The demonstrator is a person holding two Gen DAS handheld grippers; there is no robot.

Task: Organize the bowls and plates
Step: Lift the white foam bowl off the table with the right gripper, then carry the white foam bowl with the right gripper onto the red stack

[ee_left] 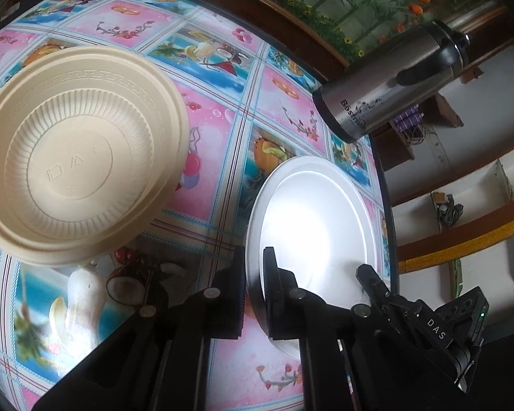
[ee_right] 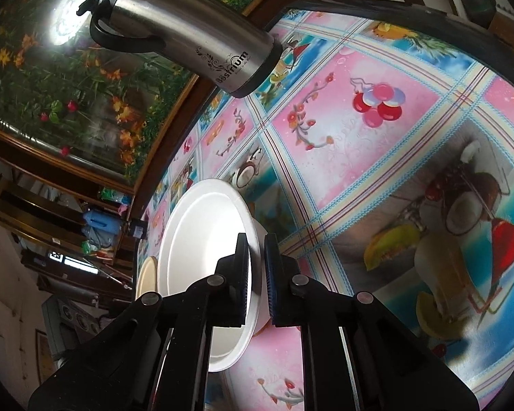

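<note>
My left gripper (ee_left: 255, 291) is shut on the left rim of a white bowl (ee_left: 318, 226) that sits on the patterned tablecloth. My right gripper (ee_right: 257, 281) is shut on the opposite rim of the same white bowl (ee_right: 202, 239); its fingers show at the bowl's right edge in the left wrist view (ee_left: 373, 281). A cream ribbed bowl (ee_left: 75, 157) sits to the left of the white bowl, apart from it, and its edge shows in the right wrist view (ee_right: 146, 275).
A steel thermos jug (ee_left: 394, 78) stands near the table's far edge, also in the right wrist view (ee_right: 188, 34). The table's dark rim (ee_left: 383, 185) runs close behind the white bowl. Shelves and a flower mural lie beyond.
</note>
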